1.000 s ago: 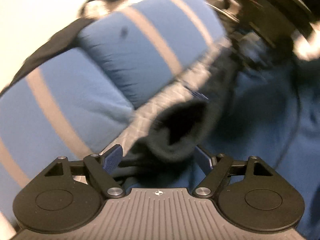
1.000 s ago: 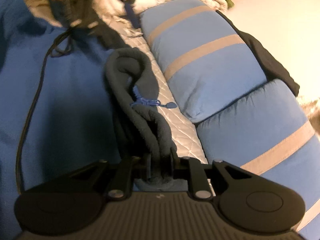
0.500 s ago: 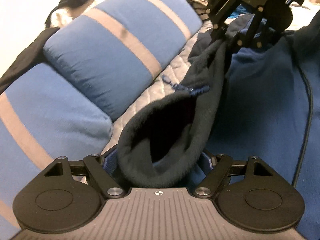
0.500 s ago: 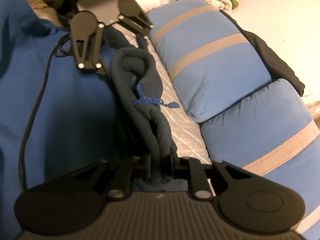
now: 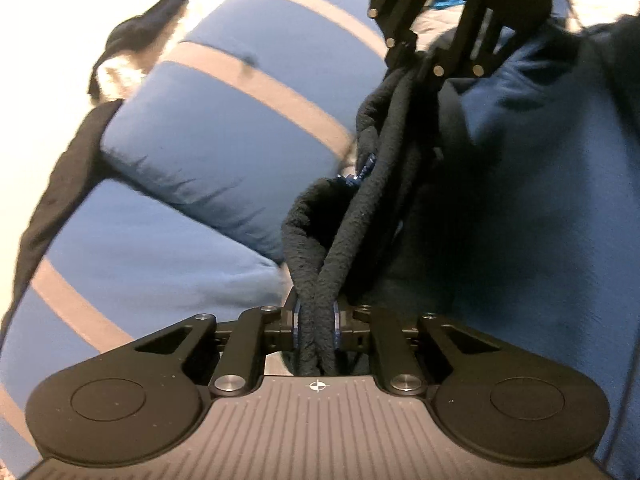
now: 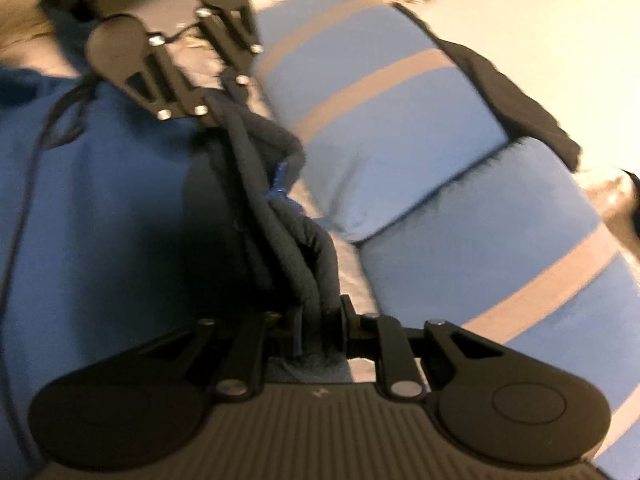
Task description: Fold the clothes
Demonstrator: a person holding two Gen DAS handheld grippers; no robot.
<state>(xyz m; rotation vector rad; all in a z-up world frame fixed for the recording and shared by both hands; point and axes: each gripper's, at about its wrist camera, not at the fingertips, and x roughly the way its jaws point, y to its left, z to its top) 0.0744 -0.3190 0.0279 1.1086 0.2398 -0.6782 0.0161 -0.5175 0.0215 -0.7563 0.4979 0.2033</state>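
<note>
Dark fleece garment stretched between both jaws; no writing legible.

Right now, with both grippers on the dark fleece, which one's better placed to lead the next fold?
Probably right: the right gripper is shut on the dark fleece, while the left gripper is just closing on its end.

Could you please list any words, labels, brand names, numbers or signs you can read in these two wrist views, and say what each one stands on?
No readable text, number or brand shows in either view.
A small white crosshair mark, no letters, stands on the ribbed body of the left gripper.
A faint pale mark on the body of the right gripper is too blurred to read.
The dark fleece garment shows no label.
</note>
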